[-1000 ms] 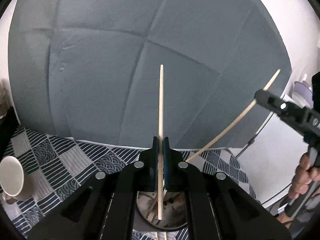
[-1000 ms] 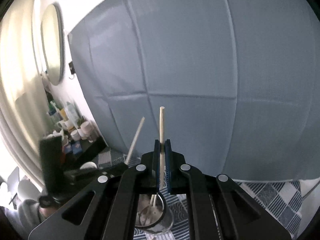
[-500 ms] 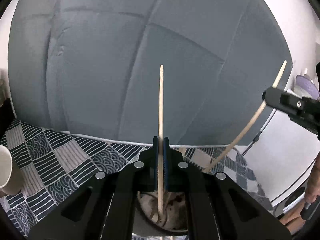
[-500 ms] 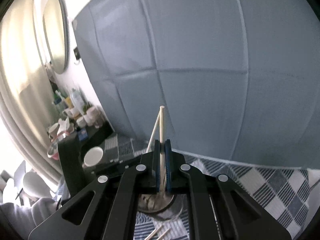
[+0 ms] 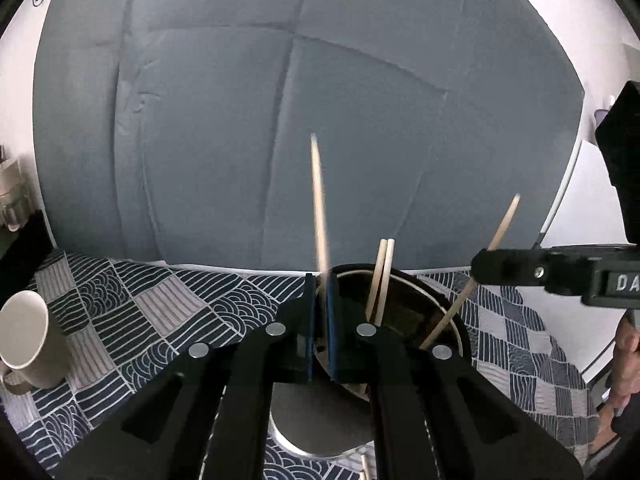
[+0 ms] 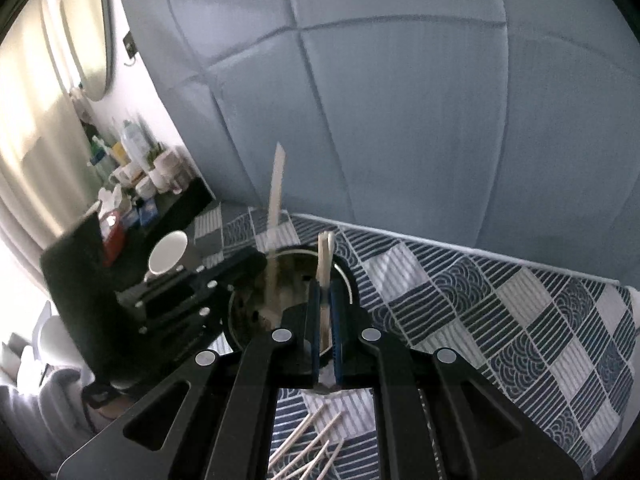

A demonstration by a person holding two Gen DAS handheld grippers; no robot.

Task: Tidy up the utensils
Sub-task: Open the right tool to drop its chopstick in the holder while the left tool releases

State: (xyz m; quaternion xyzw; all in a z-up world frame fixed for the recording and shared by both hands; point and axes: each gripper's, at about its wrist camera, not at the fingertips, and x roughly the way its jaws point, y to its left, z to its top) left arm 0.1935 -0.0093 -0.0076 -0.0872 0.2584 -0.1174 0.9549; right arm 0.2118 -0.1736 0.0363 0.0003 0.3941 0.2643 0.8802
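Note:
A round metal utensil holder (image 5: 404, 312) stands on the patterned cloth, with two wooden chopsticks (image 5: 380, 276) leaning in it. My left gripper (image 5: 319, 300) is at the holder's near rim, its jaws a little apart around a blurred chopstick (image 5: 318, 200) that stands tilted into the holder. My right gripper (image 6: 326, 320) is over the holder (image 6: 288, 300), jaws slightly apart around another chopstick (image 6: 325, 264). From the left wrist view the right gripper's finger (image 5: 516, 270) crosses that chopstick (image 5: 500, 232), whose lower end is in the holder.
A beige mug (image 5: 28, 340) stands at the left on the cloth (image 5: 160, 320). Several loose chopsticks (image 6: 312, 448) lie on the cloth near me. A grey padded headboard (image 5: 280, 120) rises behind. A cluttered shelf (image 6: 136, 184) is far left.
Both grippers have lowered to the holder. Their jaws have parted slightly and both chopsticks have slid down into the holder; the left one is blurred.

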